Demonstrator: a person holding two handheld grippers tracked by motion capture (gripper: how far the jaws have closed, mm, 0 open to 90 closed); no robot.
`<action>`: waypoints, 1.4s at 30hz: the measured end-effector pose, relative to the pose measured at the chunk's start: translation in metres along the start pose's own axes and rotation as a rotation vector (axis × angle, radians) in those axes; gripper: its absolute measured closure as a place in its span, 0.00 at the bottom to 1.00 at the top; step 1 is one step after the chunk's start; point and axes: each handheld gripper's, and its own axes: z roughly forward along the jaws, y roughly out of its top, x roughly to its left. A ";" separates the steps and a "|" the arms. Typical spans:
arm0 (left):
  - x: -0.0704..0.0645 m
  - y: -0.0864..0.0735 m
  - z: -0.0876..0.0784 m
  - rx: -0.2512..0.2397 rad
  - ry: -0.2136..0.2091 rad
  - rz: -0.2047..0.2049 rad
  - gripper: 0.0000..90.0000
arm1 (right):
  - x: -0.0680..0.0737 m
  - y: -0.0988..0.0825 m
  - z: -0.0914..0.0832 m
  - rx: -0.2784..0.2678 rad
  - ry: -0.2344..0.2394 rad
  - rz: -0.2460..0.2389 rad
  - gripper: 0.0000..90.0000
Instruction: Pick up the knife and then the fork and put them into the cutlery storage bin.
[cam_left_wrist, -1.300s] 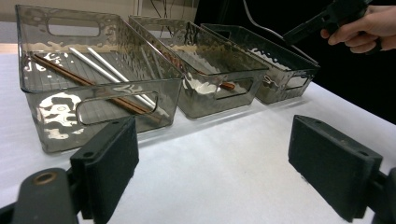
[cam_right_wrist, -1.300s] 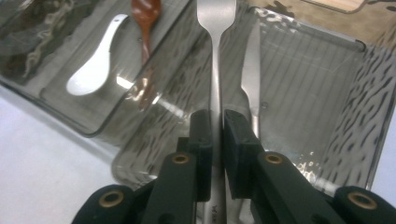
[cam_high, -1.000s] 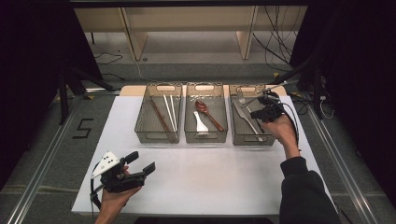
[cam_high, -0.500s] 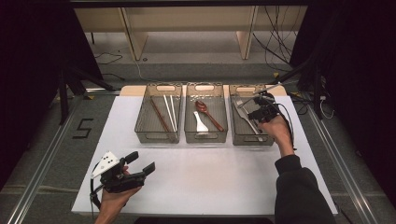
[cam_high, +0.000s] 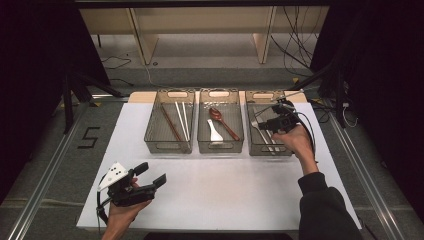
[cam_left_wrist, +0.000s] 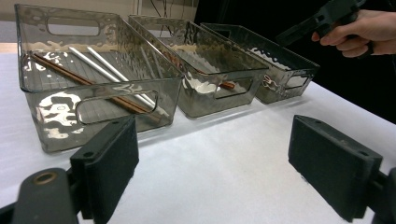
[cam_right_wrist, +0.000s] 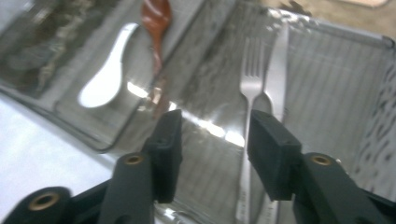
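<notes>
Three clear grey bins stand in a row at the table's far side. The right bin (cam_high: 287, 149) holds a metal fork (cam_right_wrist: 250, 70) and a knife (cam_right_wrist: 279, 70) lying side by side. My right gripper (cam_high: 266, 125) hovers over this bin. Its jaws have just been opening and now stand open (cam_right_wrist: 212, 140) with nothing between the pads; the fork's handle lies in the bin below them. My left gripper (cam_high: 152, 173) rests low near the table's front left, open and empty (cam_left_wrist: 212, 172), facing the bins.
The left bin (cam_high: 167, 147) holds brown and white chopsticks (cam_left_wrist: 93, 70). The middle bin (cam_high: 220, 147) holds a brown spoon (cam_right_wrist: 156, 18) and a white spoon (cam_right_wrist: 105, 79). A white table top (cam_high: 225, 190) spreads in front of the bins.
The right hand has shifted slightly to the left over the right bin. The left hand and its gripper have kept still.
</notes>
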 end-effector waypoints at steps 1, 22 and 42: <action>0.000 0.000 0.000 0.003 0.000 0.003 0.17 | 0.002 -0.001 -0.002 -0.007 0.013 -0.006 0.59; -0.001 -0.001 0.002 0.018 -0.013 0.004 0.17 | 0.043 -0.038 -0.024 -0.185 0.086 -0.061 0.36; 0.000 -0.002 0.004 0.037 -0.020 -0.005 0.17 | 0.069 -0.080 -0.029 -0.235 0.166 -0.078 0.29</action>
